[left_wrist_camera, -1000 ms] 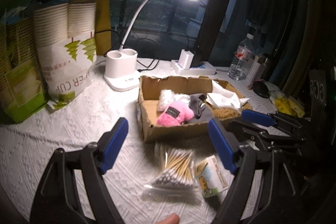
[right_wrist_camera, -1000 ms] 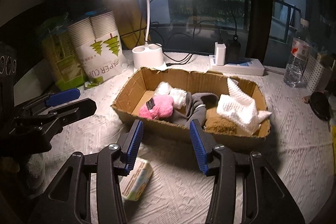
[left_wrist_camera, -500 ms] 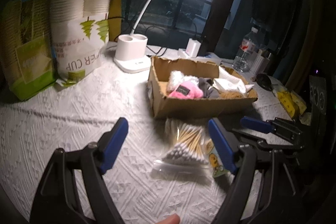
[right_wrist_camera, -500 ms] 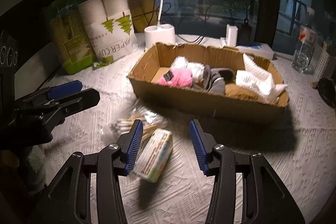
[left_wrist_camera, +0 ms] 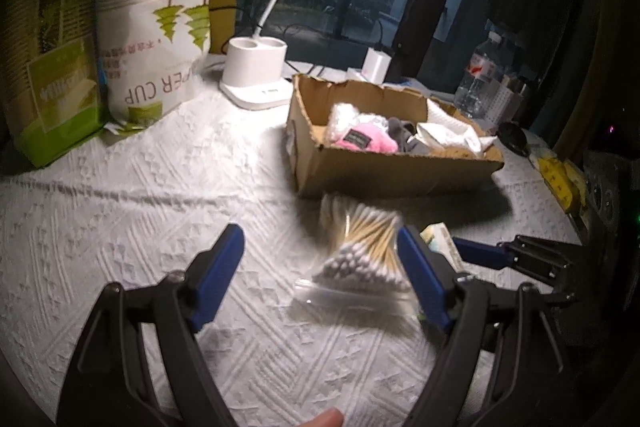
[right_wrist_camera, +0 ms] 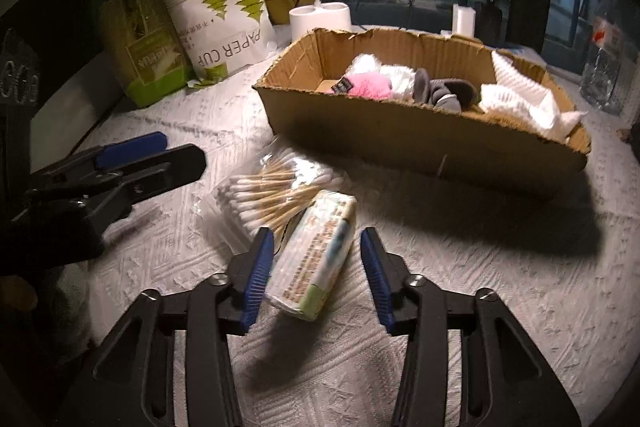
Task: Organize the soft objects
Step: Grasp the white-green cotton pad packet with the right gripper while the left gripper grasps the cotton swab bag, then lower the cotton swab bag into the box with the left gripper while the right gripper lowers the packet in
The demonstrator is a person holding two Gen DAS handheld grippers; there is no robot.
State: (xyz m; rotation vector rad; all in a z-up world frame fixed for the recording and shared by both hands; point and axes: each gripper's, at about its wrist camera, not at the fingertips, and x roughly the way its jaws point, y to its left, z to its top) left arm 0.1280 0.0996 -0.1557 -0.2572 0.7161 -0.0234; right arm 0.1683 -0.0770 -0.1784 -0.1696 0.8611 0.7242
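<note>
Right wrist view: the right gripper (right_wrist_camera: pixel 318 269) is seen low over the tablecloth (right_wrist_camera: pixel 500 287) with a tissue pack (right_wrist_camera: pixel 316 259) lying between its blue fingers (right_wrist_camera: pixel 258 269). The jaws have just been closing, yet a gap is still seen on each side of the pack, so nothing is grasped. Just beyond the left fingertip, a clear bag of swabs (right_wrist_camera: pixel 272 191) is laid flat, touching the far end of the pack. Further ahead of the fingers a cardboard box (right_wrist_camera: pixel 420 143) is placed; a pink item (right_wrist_camera: pixel 368 85), grey cloth (right_wrist_camera: pixel 444 93) and white cloth (right_wrist_camera: pixel 516 95) are held in it. To the left of the fingers the left gripper (right_wrist_camera: pixel 160 155) is seen from the side, near the swabs.

From the left wrist view, the left gripper (left_wrist_camera: pixel 320 259) is held with its fingers (left_wrist_camera: pixel 218 269) spread wide and released; only tablecloth (left_wrist_camera: pixel 140 195) lies between most of the span. The swabs (left_wrist_camera: pixel 366 247) are found just inside the right finger, partly blurred, with no pad touching them. Past that finger a corner of the pack (left_wrist_camera: pixel 440 241) shows, and beyond it the right gripper (left_wrist_camera: pixel 480 253). The box (left_wrist_camera: pixel 392 167) is set ahead and to the right of the fingers. Ahead and left, a lamp (left_wrist_camera: pixel 256 75) and sleeves of paper cups (left_wrist_camera: pixel 156 39) are stood. A fingertip (left_wrist_camera: pixel 324 419) shows at the bottom edge.
</note>
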